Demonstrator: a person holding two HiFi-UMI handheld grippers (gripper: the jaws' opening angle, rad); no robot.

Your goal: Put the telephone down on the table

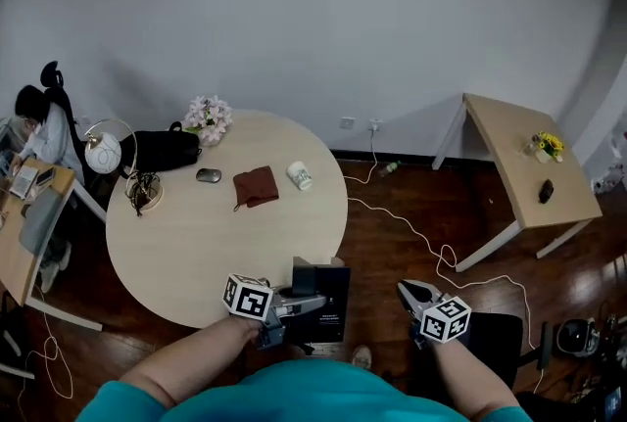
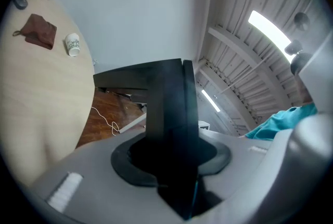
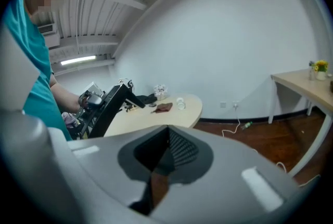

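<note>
Telephone [image 2: 169, 108] sits clamped in the left hand-held gripper [image 2: 171, 158]; the right hand-held gripper [image 3: 164, 147] is closed, empty.

white wall [image 1: 313, 9], dark wooden floor [image 1: 382, 263]. round pale table [image 1: 196, 244] ahead of the left gripper [image 1: 312, 304]; rectangular wooden table [image 1: 509, 146] well right of the right gripper [image 1: 408, 291]. strip light [image 2: 268, 28] overhead.

Near half of the round table [image 1: 176, 244] lies bare; cloth [image 1: 256, 186], cup [image 1: 299, 175] and mouse [image 1: 208, 175] sit farther back
</note>
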